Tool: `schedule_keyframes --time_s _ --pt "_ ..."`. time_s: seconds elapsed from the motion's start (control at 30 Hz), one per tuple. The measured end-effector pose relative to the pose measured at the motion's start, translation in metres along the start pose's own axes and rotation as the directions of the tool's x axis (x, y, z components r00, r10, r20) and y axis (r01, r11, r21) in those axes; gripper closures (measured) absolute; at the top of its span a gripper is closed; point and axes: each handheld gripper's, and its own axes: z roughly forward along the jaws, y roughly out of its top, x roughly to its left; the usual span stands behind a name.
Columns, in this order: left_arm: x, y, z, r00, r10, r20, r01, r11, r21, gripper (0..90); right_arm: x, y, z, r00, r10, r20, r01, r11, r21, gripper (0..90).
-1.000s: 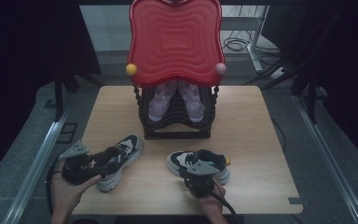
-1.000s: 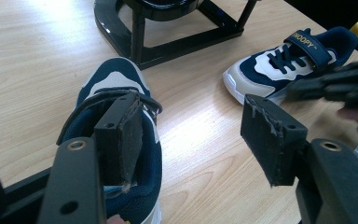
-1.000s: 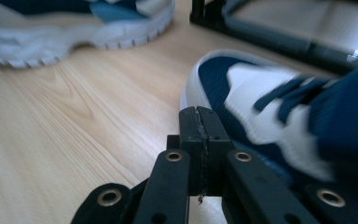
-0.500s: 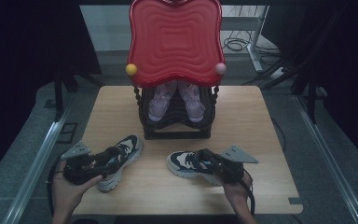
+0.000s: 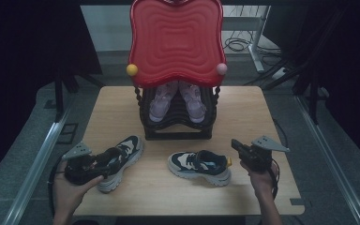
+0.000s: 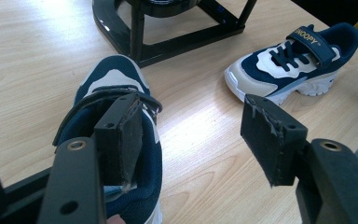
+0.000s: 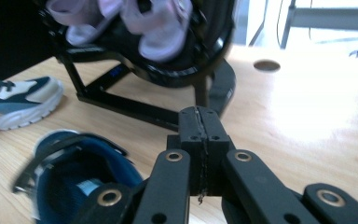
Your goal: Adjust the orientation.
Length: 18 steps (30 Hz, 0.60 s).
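Two navy-and-white child's sneakers lie on the wooden table [image 5: 243,112]. The left sneaker [image 5: 122,157] [image 6: 116,79] points toward the rack. My left gripper [image 5: 104,161] [image 6: 191,126] is open at its heel end, one pad [image 6: 121,135] at the shoe's collar, the other over bare table. The right sneaker [image 5: 199,166] [image 6: 293,70] [image 7: 74,182] lies on its sole at the table's middle front. My right gripper [image 5: 235,143] [image 7: 199,114] hovers just right of it, shut, nothing between the pads.
A black shoe rack [image 5: 176,126] [image 7: 135,105] with a wavy red top [image 5: 176,42] stands at the table's back middle, holding a pair of pink shoes [image 5: 178,101] [image 7: 158,28]. Bare tabletop lies to the rack's right. A round hole [image 7: 266,65] pierces the table.
My right gripper has moved from over the right sneaker out to its right and risen a little, still shut. The left gripper and both sneakers have stayed put.
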Motion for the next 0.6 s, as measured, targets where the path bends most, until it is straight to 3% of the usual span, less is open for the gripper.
schedule_keyframes --time_s 0.17,0.37,0.6 --pt "0.001 0.0 0.001 1.0 0.0 0.001 0.0 1.0 0.002 38.7 -0.01 -0.011 0.009 0.9999 0.011 -0.005 -0.011 0.9988 0.048 90.0" --pt "0.001 -0.001 0.002 1.0 0.001 0.005 -0.001 1.0 0.004 38.7 -0.01 -0.021 0.018 0.9989 0.017 -0.043 -0.014 0.9963 0.085 90.0" --pt "0.0 0.0 0.001 1.0 0.003 0.009 -0.003 1.0 -0.003 38.6 0.002 -0.033 0.022 0.9924 -0.041 -0.116 0.055 0.9917 0.116 90.0"
